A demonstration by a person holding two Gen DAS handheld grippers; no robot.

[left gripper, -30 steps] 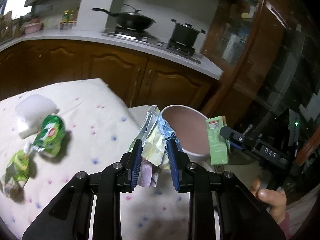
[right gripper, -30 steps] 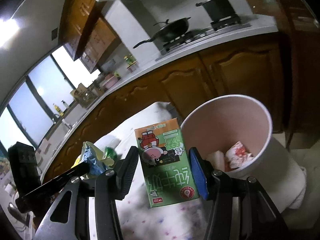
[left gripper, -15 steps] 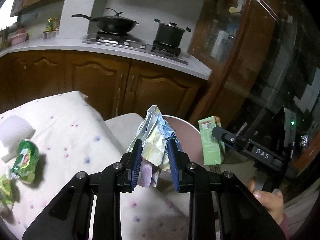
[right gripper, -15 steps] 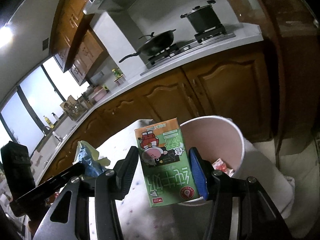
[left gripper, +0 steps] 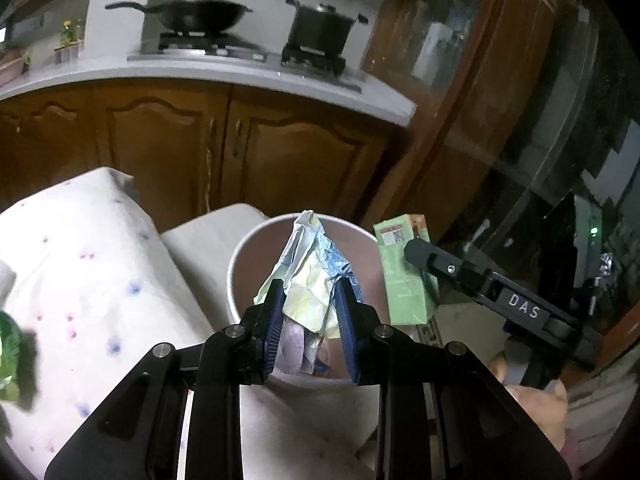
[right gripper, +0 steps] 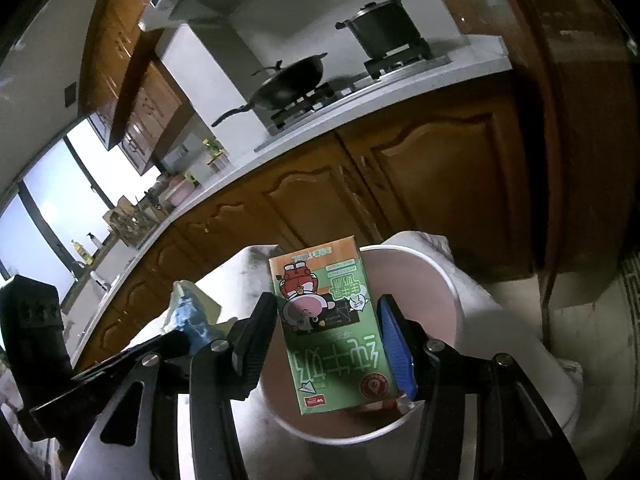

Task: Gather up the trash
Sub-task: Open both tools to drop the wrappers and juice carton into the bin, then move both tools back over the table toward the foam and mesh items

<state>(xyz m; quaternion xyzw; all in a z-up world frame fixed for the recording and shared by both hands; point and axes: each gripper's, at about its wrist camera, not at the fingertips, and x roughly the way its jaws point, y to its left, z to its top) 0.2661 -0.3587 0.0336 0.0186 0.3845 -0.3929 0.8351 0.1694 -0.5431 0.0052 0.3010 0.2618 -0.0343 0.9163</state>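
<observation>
Wrappers first, on my left wrist view: a crumpled wad of pale yellow, blue and white paper, pinched tight in my left gripper, both pads pressing its sides. It hangs right over the mouth of the bin, a round white tub with a pinkish inside. Beside it on the right I see my right gripper reaching in, its black finger lying across a green carton that stands upright just at the bin's rim. My right hand shows low at the edge. To the left, the spotted cloth on the table, and a scrap of green packet at the very border. Behind, a wok and a pot sit on the stove.

Over to my right wrist view: the carton is clamped between my right gripper's fingers, printed face toward the lens, its cartoon upside down. It sits above the bin, whose rim curves round behind and below it. At the left my left gripper comes in with the wrappers poking up. Wok and pot on the counter beyond.
</observation>
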